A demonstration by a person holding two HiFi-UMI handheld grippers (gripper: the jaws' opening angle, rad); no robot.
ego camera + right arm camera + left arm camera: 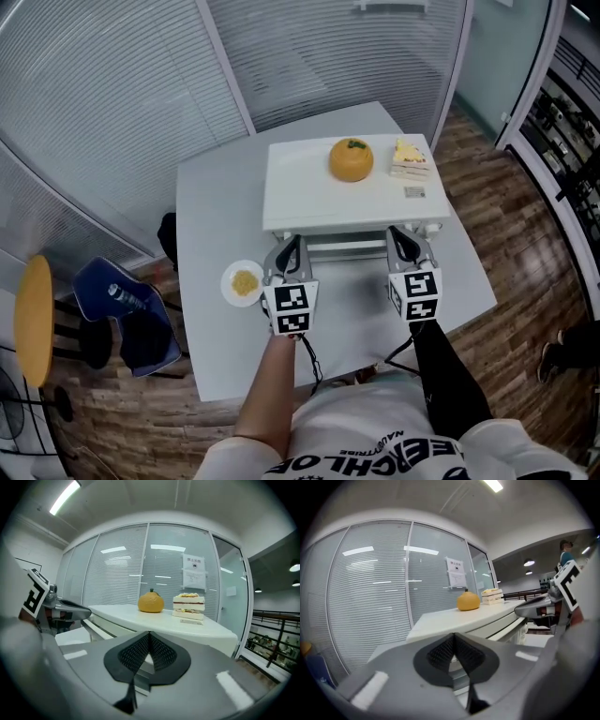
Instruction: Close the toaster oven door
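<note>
Toaster oven door (343,247) faces me at the front of the white oven on the table (216,216), just ahead of my tools. My left gripper (285,253) and right gripper (405,246) each have jaws pressed together on nothing, flanking the door's handle bar. I judge the door rigid, hinged and light, best pushed at its handle edge. An orange (351,160) and cake slice (410,157) sit on top, so a slam could jolt them.
</note>
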